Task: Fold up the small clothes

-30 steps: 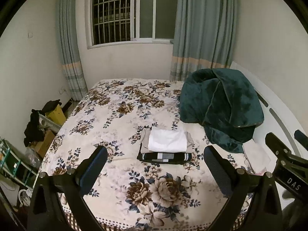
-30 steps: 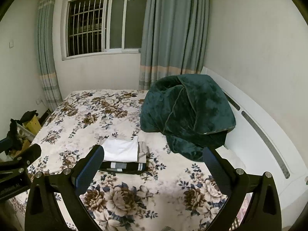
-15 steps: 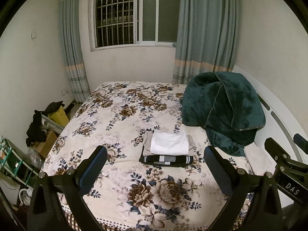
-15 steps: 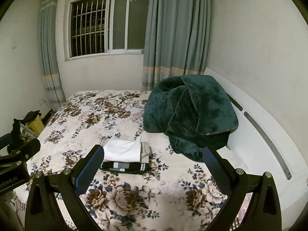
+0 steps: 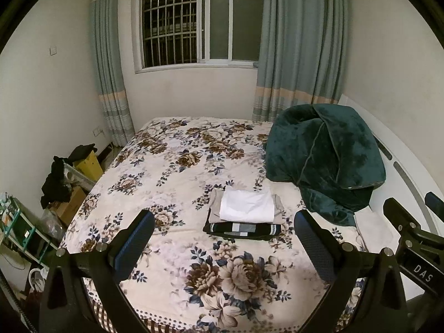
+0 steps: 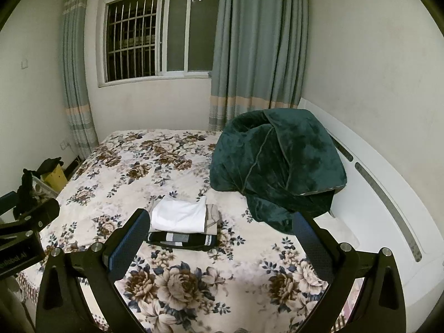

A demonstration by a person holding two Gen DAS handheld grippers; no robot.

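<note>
A neat stack of folded clothes lies on the floral bed (image 5: 177, 183): a white piece (image 5: 247, 204) on top, a beige one (image 5: 214, 210) under it and a black striped one (image 5: 241, 229) at the bottom. The stack also shows in the right wrist view (image 6: 180, 215). My left gripper (image 5: 223, 238) is open and empty, held above the bed's near end, short of the stack. My right gripper (image 6: 220, 237) is open and empty too, held to the right of the left one. The right gripper's body shows at the left view's right edge (image 5: 413, 238).
A bunched dark green blanket (image 5: 324, 158) lies at the bed's right by the white headboard (image 6: 383, 194). A white cloth (image 5: 373, 230) lies beside it. Boxes, a rack and dark clothes (image 5: 59, 177) crowd the floor left of the bed. A curtained window (image 5: 199, 22) is behind.
Both grippers have pulled back and risen a little, so the stack sits slightly lower and farther in both views. Both stay open. The clothes have not moved.
</note>
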